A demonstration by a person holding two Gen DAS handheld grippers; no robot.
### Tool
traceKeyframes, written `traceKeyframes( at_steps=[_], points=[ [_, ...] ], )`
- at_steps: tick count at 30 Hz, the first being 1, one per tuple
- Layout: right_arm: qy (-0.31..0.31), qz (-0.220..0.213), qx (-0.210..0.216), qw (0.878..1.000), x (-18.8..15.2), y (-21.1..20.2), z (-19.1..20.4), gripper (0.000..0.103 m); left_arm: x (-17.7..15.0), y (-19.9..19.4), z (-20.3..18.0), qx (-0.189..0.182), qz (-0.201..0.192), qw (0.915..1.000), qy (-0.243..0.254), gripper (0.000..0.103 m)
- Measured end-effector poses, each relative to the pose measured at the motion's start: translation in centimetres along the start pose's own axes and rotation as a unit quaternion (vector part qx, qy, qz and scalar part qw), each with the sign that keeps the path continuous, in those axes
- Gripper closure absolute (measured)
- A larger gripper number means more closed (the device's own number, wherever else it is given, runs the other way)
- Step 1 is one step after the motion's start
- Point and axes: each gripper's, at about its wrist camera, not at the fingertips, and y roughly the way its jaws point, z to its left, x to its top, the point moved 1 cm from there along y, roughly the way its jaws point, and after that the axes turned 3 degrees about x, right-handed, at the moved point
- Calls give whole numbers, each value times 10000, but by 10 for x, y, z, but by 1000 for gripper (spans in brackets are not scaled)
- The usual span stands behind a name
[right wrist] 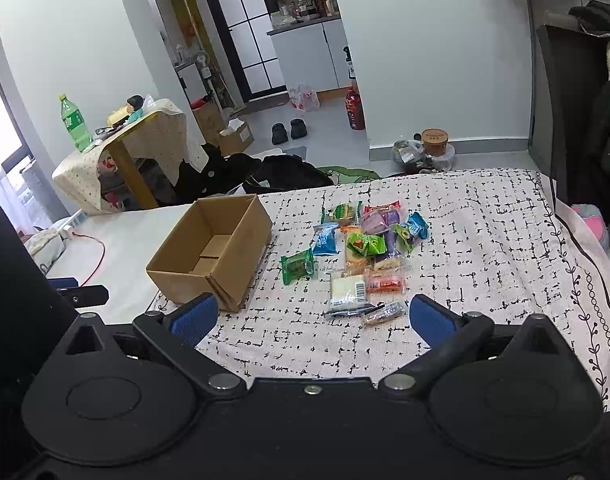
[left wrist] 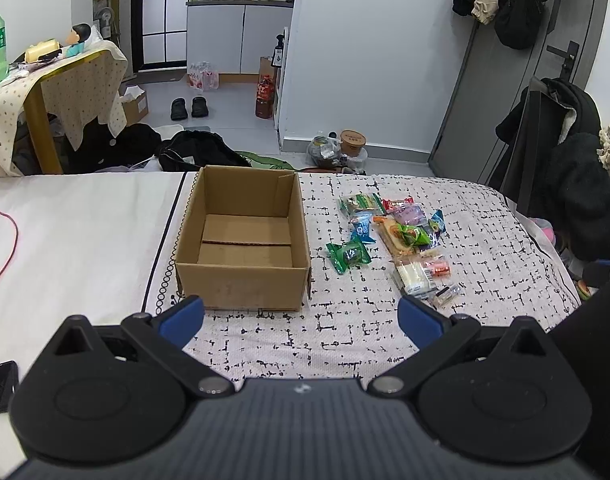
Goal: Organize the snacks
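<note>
Nothing is sorted yet, I think: the cardboard box (left wrist: 243, 240) stands empty on the bed cover (left wrist: 485, 240), and all the snacks (left wrist: 397, 236) lie in a loose pile just beside it, on its right. My left gripper (left wrist: 301, 318) and my right gripper (right wrist: 312, 320) both hover with fingers spread wide, holding nothing. The box is stiff, brown and rectangular. The packets are small, shiny and crinkly; one green packet (right wrist: 297, 266) lies nearest the box, one white packet (right wrist: 347, 290) nearest my right gripper.
</note>
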Motion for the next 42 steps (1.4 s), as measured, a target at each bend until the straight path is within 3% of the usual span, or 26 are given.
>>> traceKeyframes(
  at_steps=[42],
  points=[
    [-18,49,-86,9999,0,1,3,0,-1,-3,2,-66,15,10000,35,0]
  ],
)
